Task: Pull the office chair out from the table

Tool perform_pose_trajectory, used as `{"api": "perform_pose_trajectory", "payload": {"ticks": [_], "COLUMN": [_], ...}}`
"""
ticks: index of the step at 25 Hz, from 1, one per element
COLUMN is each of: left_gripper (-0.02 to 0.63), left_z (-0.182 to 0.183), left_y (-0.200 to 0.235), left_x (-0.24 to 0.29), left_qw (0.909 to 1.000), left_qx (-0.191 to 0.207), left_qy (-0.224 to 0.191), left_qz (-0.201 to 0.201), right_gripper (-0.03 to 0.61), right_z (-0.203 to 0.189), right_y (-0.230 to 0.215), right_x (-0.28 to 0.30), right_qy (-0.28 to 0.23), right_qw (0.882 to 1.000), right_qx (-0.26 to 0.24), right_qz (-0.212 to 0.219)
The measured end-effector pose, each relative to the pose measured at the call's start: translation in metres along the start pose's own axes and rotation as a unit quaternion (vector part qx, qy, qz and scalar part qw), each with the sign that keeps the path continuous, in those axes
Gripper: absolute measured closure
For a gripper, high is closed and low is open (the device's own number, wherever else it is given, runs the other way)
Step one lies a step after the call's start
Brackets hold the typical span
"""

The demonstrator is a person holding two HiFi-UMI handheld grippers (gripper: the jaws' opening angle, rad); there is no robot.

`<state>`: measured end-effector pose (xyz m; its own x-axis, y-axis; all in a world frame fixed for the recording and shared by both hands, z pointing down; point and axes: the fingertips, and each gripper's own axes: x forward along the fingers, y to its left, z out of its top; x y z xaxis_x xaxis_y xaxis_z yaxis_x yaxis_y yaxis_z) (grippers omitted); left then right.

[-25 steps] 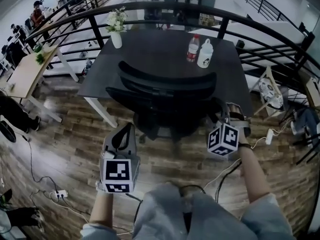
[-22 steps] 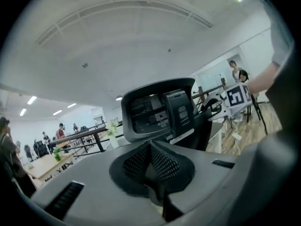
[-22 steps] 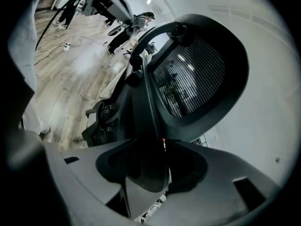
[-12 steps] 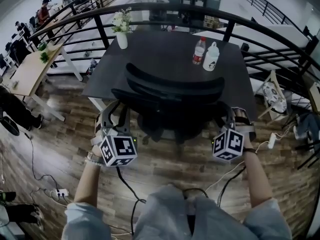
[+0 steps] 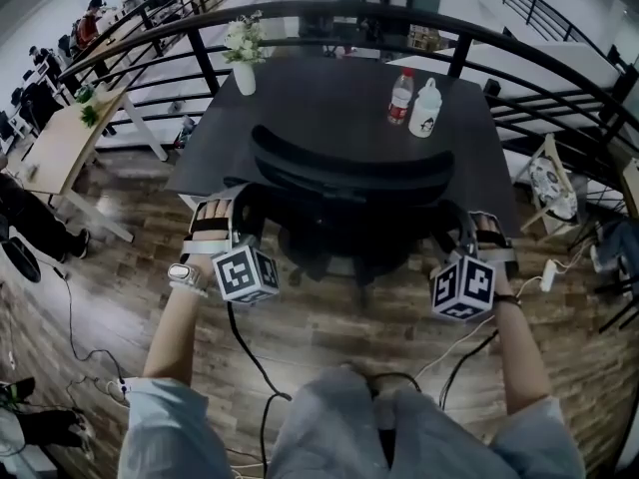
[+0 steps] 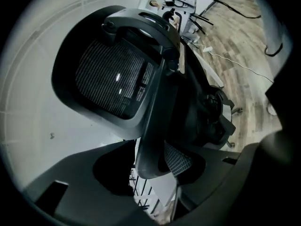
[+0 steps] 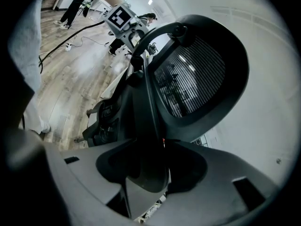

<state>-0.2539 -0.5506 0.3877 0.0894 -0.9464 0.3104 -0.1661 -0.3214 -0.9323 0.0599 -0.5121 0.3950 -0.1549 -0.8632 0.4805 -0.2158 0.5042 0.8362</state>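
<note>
the office chair (image 5: 339, 183) back is done in black open mesh cloth (image 6: 113, 79), stretched in a smooth matt plastic frame with a faint sheen where light is caught, and the table (image 5: 329, 98) top is finished dark, flat and matt. the floor (image 5: 329, 332) is laid in wood-look planks, visibly grained and streaky with a dull satin finish, while the railing (image 5: 300, 8) looks to be made of black painted metal tube. the clear bottle (image 5: 400, 96) and the white bottle (image 5: 425, 108) are read as smooth plastic, and the vase (image 5: 244, 78) is given a plain smooth white finish.
</note>
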Motion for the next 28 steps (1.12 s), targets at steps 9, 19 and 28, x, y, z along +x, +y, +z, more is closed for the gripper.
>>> {"api": "perform_pose_trajectory", "payload": {"ticks": [9, 19, 28], "left_gripper": [0.393, 0.410, 0.417], "left_z": [-0.002, -0.002, 0.000], "left_y": [-0.003, -0.008, -0.018], "left_x": [0.023, 0.019, -0.011], "left_qw": [0.9999, 0.9987, 0.9987], "left_qx": [0.009, 0.034, 0.032], "left_qy": [0.008, 0.012, 0.007], "left_qz": [-0.010, -0.035, -0.038], "right_gripper": [0.387, 0.400, 0.400], "right_z": [0.001, 0.000, 0.000], "right_y": [-0.002, 0.002, 0.018], "right_x": [-0.001, -0.003, -0.029], "right_qy": [-0.001, 0.000, -0.007], "right_qw": [1.000, 1.000, 1.000], "right_qx": [0.001, -0.024, -0.014], "right_qz": [0.000, 0.018, 0.017]}}
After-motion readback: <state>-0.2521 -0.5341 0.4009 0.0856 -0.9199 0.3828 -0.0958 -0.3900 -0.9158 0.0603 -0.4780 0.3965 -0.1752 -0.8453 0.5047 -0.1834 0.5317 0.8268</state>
